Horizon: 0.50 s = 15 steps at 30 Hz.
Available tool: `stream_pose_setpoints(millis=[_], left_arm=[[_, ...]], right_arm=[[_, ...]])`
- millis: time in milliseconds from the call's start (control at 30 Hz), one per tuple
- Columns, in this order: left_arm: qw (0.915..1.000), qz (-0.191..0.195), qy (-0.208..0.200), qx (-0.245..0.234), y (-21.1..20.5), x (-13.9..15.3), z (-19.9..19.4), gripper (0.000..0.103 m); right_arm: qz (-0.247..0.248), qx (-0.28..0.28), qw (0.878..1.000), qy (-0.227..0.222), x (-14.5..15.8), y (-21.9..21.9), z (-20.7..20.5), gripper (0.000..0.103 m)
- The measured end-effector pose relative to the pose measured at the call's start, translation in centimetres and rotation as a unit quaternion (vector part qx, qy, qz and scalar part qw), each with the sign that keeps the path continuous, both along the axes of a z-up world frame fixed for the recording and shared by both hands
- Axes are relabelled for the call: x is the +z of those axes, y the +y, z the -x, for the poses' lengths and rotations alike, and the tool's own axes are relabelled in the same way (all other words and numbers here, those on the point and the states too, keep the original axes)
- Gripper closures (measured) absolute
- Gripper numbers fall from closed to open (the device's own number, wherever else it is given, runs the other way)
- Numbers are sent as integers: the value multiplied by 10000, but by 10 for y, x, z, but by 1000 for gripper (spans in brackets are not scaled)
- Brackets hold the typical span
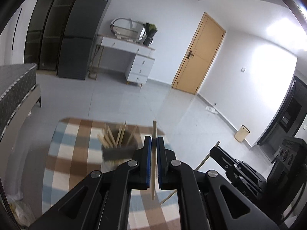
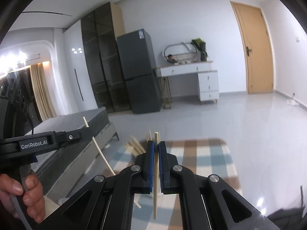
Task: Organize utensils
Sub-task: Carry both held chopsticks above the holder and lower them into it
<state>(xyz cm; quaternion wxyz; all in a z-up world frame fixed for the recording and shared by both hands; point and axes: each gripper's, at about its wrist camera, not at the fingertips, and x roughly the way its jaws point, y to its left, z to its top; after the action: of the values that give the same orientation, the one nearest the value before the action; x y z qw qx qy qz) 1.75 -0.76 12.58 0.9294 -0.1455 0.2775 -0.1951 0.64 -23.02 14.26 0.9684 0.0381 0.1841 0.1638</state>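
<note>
My left gripper (image 1: 154,140) is shut on a pale wooden chopstick (image 1: 153,172) that stands nearly upright between its blue pads. Just beyond and below it, a blurred dark holder (image 1: 119,153) with several chopsticks sits on the checked tablecloth (image 1: 73,153). To the right, the right gripper (image 1: 214,151) holds another chopstick (image 1: 201,164) at a slant. In the right wrist view, my right gripper (image 2: 156,143) is shut on its own chopstick (image 2: 155,191), upright between the pads. The left gripper (image 2: 84,133) is at the left, held by a hand (image 2: 28,191), with its chopstick (image 2: 101,155) slanting down.
Beyond the checked cloth (image 2: 201,157) lies grey tiled floor (image 1: 134,99). A bed (image 2: 76,134) is at the left, and a dark fridge (image 1: 84,34), a white desk (image 1: 138,57) and a wooden door (image 1: 199,57) stand along the far wall. A beige bin (image 1: 242,133) stands at the right.
</note>
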Motion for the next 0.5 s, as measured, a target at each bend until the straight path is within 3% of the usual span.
stream_pose_setpoints(millis=[233,500], left_arm=[[9996,136,-219,150,10,15,-32,102],[9989,206,-283,325,29,8,-71,102]], right_arm=[[312,277,9985,-368,37,26,-36,99],[475,464,9968,-453,42,54,-87,99]])
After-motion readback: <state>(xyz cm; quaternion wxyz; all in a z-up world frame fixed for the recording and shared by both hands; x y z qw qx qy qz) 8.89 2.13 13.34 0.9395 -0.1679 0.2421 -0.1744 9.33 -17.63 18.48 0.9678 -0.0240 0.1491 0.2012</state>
